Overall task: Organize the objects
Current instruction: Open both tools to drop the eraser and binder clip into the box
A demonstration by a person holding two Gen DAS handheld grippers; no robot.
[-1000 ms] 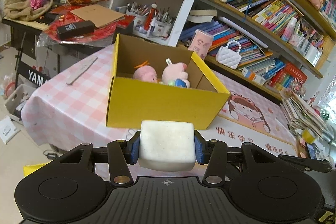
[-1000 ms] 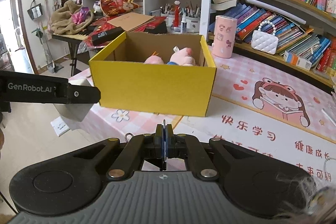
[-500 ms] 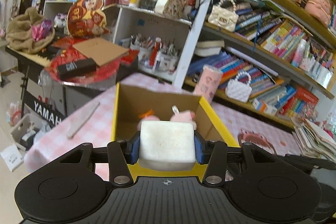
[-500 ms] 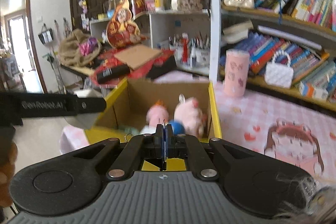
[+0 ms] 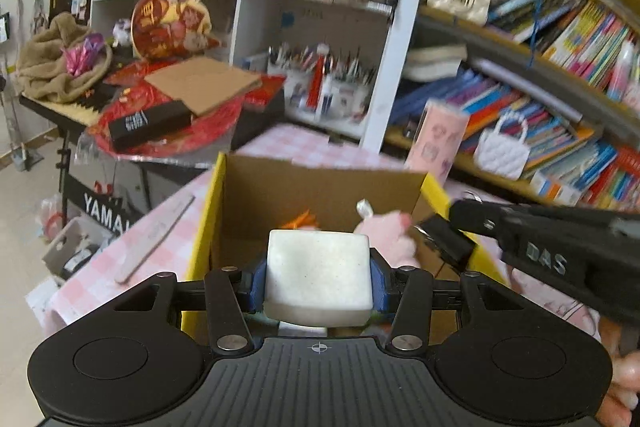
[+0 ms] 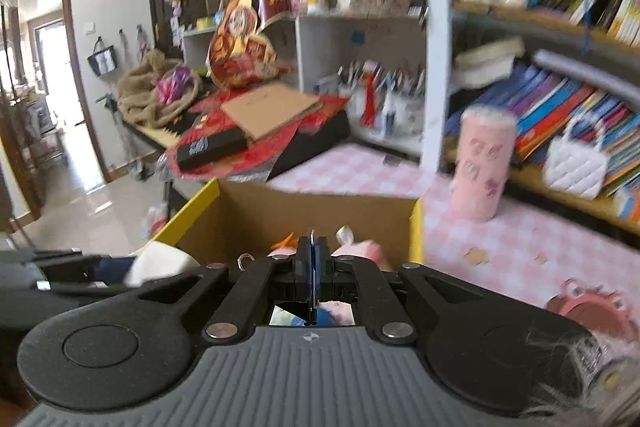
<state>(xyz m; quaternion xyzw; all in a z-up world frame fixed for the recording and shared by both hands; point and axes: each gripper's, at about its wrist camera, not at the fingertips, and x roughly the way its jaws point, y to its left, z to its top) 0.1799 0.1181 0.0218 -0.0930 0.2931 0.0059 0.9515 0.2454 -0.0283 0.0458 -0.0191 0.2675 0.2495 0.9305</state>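
Note:
My left gripper [image 5: 318,281] is shut on a white foam block [image 5: 318,277] and holds it over the near edge of the open yellow cardboard box [image 5: 320,187]. Pink plush toys [image 5: 386,235] lie inside the box. My right gripper [image 6: 312,263] is shut on a thin flat thing seen edge-on and sits over the same box [image 6: 304,207]; it also shows in the left wrist view [image 5: 444,239] at the right. The block shows in the right wrist view [image 6: 158,263] at the left.
The box stands on a pink checked tablecloth [image 6: 360,167]. A pink tumbler [image 6: 482,163] stands behind it. Bookshelves [image 5: 540,67] and a pen holder [image 5: 320,83] fill the back. A cluttered keyboard stand [image 5: 140,115] is at the left. A ruler [image 5: 156,239] lies left of the box.
Both grippers have moved forward and up, from in front of the box to over its open top. The left still holds the white block; the right stays shut.

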